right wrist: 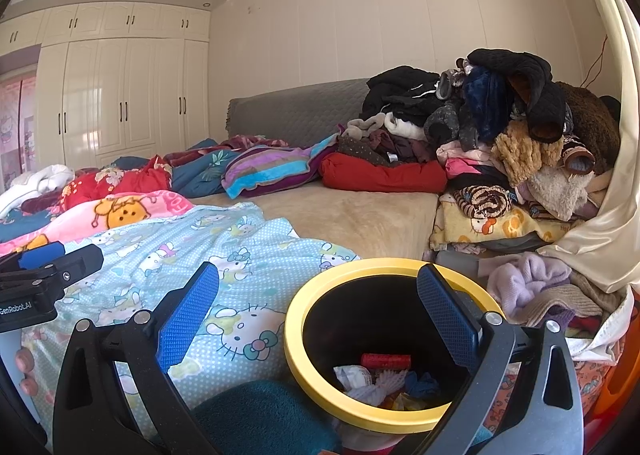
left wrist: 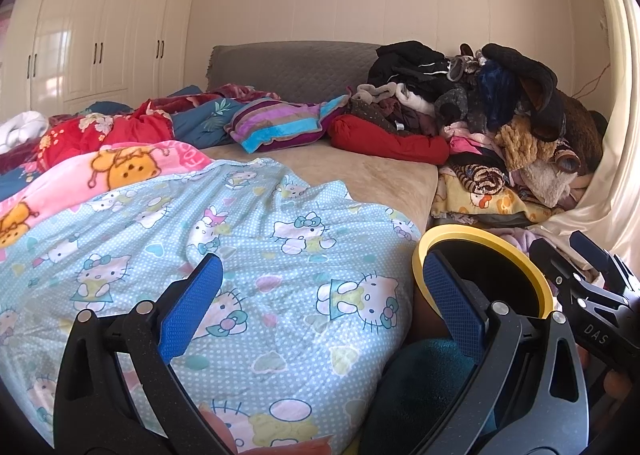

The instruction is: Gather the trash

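Right wrist view: the trash bin (right wrist: 394,343), black inside with a yellow rim, sits low between and just beyond the fingers, nearer the right one.
Bin contents: a red cylinder (right wrist: 385,361), crumpled white paper (right wrist: 354,375) and blue scraps at the bottom.
Right gripper (right wrist: 318,311): fingers apart, holding nothing; the right pad overlaps the bin's rim.
Left gripper (left wrist: 322,305): fingers apart and empty, over the cat-print blanket (left wrist: 240,255); the bin shows behind its right finger.
Bed (right wrist: 360,215): bare beige patch ahead of both grippers, striped pillow (right wrist: 272,169) beyond.
Clothes pile (right wrist: 500,127): heaped to the far right of the fingers, against the curtain (right wrist: 608,215).
Wardrobe (right wrist: 120,95): far left.
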A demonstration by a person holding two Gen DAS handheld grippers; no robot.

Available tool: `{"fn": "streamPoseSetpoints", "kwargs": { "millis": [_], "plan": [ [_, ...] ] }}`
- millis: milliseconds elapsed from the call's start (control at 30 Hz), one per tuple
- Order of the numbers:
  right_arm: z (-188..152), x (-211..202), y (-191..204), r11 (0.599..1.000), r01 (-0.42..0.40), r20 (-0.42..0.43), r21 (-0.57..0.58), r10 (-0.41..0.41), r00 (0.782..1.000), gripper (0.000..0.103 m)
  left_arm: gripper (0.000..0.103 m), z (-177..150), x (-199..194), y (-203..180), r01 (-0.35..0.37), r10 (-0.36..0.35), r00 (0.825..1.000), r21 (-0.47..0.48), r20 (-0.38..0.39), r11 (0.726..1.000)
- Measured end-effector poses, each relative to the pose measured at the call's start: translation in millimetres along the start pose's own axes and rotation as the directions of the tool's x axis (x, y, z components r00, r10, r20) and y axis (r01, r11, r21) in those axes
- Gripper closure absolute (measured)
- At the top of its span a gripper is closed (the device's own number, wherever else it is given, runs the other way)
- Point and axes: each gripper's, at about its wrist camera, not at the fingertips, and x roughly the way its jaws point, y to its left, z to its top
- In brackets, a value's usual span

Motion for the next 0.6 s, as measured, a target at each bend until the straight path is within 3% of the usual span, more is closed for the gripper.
{"fn": "streamPoseSetpoints", "kwargs": {
  "millis": [167, 267, 333, 367, 433, 467, 500, 567, 600],
  "plan": [
    [6, 11, 10, 0.999, -0.051, -0.015, 0.006, 0.051, 0.999, 0.006, 0.011, 5, 4, 16, -0.074, 0.073, 0.997, -0.065, -0.016, 0.995],
    [18, 25, 34, 0.991, -0.129, -0.041, 0.017, 0.13, 0.991, 0.006, 0.011, 8, 5, 47, -0.108, 0.101, 0.993, -0.15, -0.053, 0.983],
    [24, 42, 65, 0.976, -0.217, -0.101, 0.019, 0.218, 0.971, 0.006, 0.011, 7, 2, 77, -0.186, 0.176, 0.982, -0.189, -0.069, 0.964],
    [26, 49, 81, 0.966, -0.259, -0.132, 0.021, 0.26, 0.957, 0.006, 0.011, 6, -1, 101, -0.261, 0.247, 0.965, -0.214, -0.089, 0.941],
    [25, 69, 128, 0.93, -0.368, -0.224, 0.024, 0.363, 0.904, 0.006, 0.011, 2, -4, 139, -0.373, 0.351, 0.927, -0.24, -0.133, 0.896],
    [20, 82, 160, 0.903, -0.429, -0.293, 0.027, 0.417, 0.861, 0.006, 0.011, -3, -4, 171, -0.475, 0.435, 0.878, -0.248, -0.199, 0.845],
    [16, 90, 181, 0.884, -0.465, -0.333, 0.038, 0.45, 0.829, 0.006, 0.011, -8, -4, 192, -0.527, 0.474, 0.847, -0.257, -0.24, 0.81],
    [1, 110, 236, 0.837, -0.545, -0.444, 0.05, 0.508, 0.738, 0.006, 0.011, -23, -7, 241, -0.63, 0.548, 0.773, -0.285, -0.32, 0.722],
    [-13, 123, 276, 0.803, -0.594, -0.524, 0.049, 0.527, 0.669, 0.006, 0.011, -33, -8, 269, -0.682, 0.577, 0.727, -0.298, -0.372, 0.667]
  ]
}}
